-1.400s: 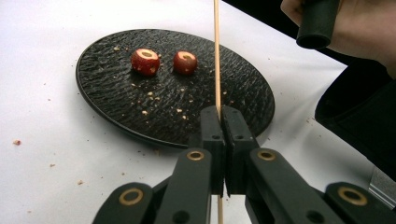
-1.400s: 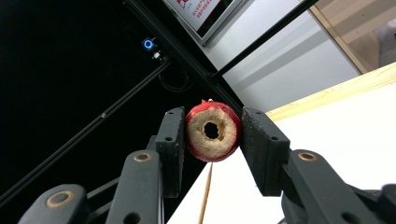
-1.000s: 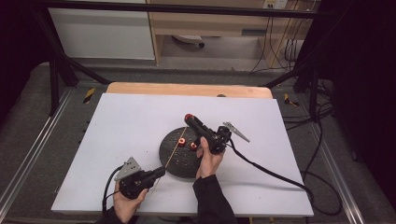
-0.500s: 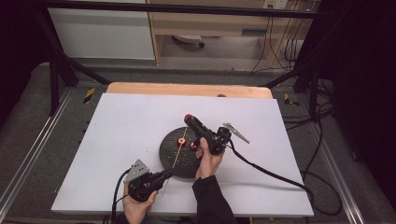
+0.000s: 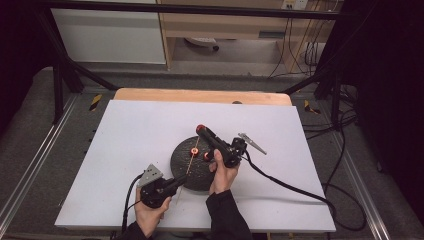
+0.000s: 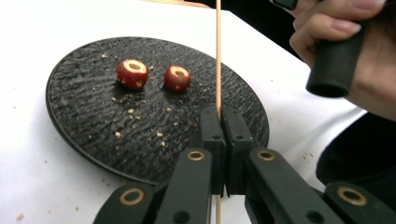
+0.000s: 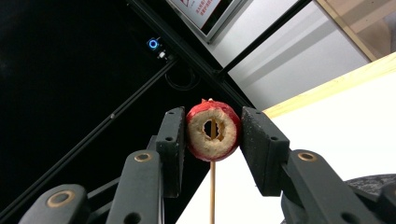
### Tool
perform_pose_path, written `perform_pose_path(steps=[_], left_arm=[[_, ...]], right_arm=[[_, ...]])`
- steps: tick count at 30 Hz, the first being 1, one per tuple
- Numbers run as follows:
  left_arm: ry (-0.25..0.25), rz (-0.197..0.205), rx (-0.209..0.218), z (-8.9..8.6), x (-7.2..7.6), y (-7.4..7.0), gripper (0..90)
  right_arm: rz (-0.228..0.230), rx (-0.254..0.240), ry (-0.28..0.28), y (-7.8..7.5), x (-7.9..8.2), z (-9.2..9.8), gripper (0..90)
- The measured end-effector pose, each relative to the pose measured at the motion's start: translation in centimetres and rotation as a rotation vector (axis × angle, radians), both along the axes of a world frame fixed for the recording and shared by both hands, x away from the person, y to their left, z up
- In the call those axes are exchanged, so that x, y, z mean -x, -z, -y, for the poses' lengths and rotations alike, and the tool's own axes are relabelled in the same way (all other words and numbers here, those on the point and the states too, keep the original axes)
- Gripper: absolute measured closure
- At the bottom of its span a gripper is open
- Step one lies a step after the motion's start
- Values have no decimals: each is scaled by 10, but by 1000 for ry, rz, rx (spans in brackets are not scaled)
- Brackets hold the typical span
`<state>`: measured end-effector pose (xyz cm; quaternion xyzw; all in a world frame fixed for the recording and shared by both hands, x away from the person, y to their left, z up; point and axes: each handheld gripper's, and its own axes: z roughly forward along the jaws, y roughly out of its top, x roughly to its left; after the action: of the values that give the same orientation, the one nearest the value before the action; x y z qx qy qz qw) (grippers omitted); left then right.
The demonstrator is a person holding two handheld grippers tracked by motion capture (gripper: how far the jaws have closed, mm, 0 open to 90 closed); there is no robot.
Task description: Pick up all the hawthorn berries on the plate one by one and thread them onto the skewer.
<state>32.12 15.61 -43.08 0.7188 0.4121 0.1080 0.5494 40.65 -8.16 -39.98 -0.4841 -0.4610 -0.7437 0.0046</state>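
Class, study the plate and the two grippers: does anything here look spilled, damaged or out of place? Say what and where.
Pale crumbs lie scattered over the black plate around the two cored red fruits, and a few specks dot the white table. Otherwise things look orderly: the left gripper pinches the skewer, and the right gripper holds a third fruit.

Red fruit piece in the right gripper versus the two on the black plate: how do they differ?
The fruit piece is clamped between the right gripper's jaws, with the skewer through its hole; the two plate pieces lie loose on the black plate, unskewered. It is off the plate; they rest among crumbs. All are red-skinned, pale inside, cored.
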Motion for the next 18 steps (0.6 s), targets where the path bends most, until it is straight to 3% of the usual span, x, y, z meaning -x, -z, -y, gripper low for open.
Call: perform_pose_path(steps=[3, 7, 18], left_arm=[[0, 16, -21, 1, -2, -4, 885], [-7, 26, -18, 0, -8, -8, 885], [7, 6, -17, 7, -27, -25, 885]], right_arm=[[1, 1, -3, 2, 1, -1, 615], [-6, 7, -20, 2, 3, -2, 616], [-13, 42, -48, 8, 9, -5, 615]])
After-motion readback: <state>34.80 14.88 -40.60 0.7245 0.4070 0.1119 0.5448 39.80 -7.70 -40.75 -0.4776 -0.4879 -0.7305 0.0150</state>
